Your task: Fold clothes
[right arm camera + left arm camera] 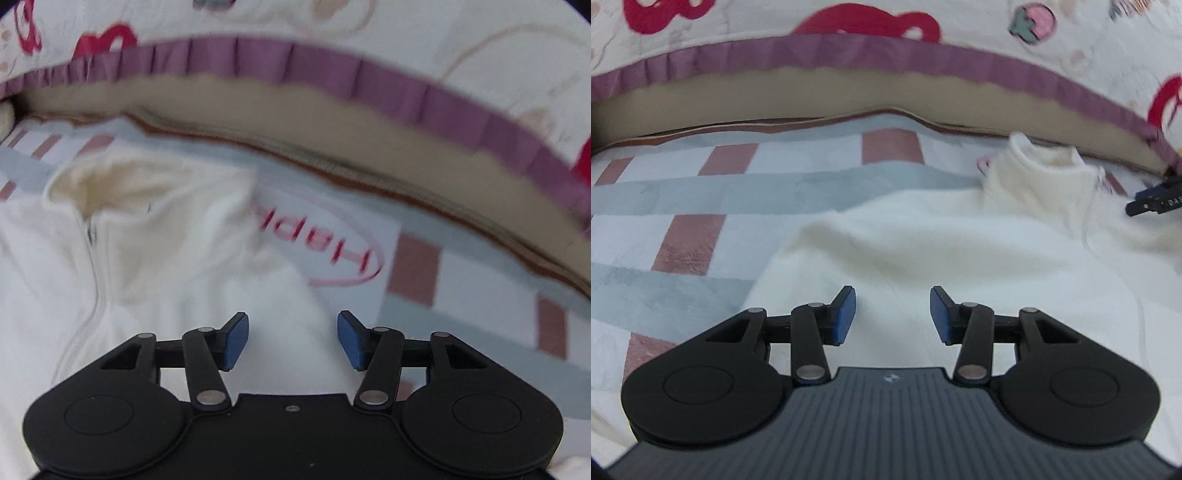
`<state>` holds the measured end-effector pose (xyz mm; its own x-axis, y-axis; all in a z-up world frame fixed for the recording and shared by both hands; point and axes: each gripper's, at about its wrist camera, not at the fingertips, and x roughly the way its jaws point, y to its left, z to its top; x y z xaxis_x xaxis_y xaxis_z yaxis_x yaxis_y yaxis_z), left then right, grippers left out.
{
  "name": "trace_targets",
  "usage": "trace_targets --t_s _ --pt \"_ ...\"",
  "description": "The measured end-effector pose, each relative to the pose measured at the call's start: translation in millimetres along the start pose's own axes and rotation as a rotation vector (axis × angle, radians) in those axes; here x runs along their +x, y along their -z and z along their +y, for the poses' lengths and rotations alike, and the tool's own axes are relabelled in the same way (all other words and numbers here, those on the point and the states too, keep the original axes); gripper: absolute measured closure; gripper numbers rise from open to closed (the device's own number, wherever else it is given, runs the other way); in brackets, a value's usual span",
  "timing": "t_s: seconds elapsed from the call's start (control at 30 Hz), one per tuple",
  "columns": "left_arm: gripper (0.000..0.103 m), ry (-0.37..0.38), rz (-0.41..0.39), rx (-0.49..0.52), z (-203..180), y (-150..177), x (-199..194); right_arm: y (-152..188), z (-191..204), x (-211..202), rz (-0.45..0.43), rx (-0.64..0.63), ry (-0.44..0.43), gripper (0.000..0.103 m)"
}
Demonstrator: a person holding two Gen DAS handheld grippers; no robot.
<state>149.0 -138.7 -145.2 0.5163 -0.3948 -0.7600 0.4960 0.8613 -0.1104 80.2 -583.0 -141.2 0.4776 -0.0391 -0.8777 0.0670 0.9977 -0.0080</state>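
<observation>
Cream-white fleece jacket (923,251) lies spread on a bed cover (683,206) checked in grey, white and dusty pink. In the left wrist view the cover fills the left side, the jacket takes the middle and right, and its stand-up collar (1034,166) sits at the far right end, so the garment's long axis appears to run from near the camera away toward the upper right, collar end farthest. The left claw (892,314) hangs just above the fleece with its 2 blue pads (846,314) spread apart and nothing pinched between them. At the right edge the tip of the other tool shows, dark and small. In the right wrist view the collar (110,184) and zip (92,258) lie at the left, the right claw (291,339) stands spread over the jacket's edge in the middle, gripping nothing, and a red "Happy" print (325,254) on the cover shows to the right. A purple-frilled patterned quilt (332,70) crosses the far side.
</observation>
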Motion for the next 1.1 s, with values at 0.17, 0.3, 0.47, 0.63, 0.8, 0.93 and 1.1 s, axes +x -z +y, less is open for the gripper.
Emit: trace_targets --t_s 0.17,0.3,0.47,0.63,0.8,0.93,1.1 --pt "0.059 -0.016 -0.001 -0.017 6.8 11.9 -4.6 10.7 -5.7 6.3 -0.02 0.05 -0.057 0.083" --pt "0.058 -0.066 -0.001 0.007 19.4 24.1 -1.6 18.2 20.5 -18.0 -0.099 0.054 -0.038 0.091" --pt "0.058 -0.085 -0.026 -0.087 36.5 29.5 -6.8 12.0 25.2 -38.3 -0.257 0.029 0.232 0.096" --pt "0.058 -0.115 -0.042 -0.04 32.8 28.3 -8.5 -7.9 0.6 -22.1 -0.215 0.183 0.314 0.096" --pt "0.058 -0.123 -0.049 -0.088 45.6 30.5 -13.1 -16.2 36.4 -6.5 -0.187 0.087 0.401 0.087" --pt "0.058 -0.144 -0.057 -0.09 60.8 33.5 -26.8 -15.5 63.4 -42.7 -0.362 0.105 0.399 0.062" --pt "0.057 -0.19 -0.045 -0.072 78.5 37.8 -36.7 -27.2 122.5 -74.0 -0.461 -0.106 0.042 0.048"
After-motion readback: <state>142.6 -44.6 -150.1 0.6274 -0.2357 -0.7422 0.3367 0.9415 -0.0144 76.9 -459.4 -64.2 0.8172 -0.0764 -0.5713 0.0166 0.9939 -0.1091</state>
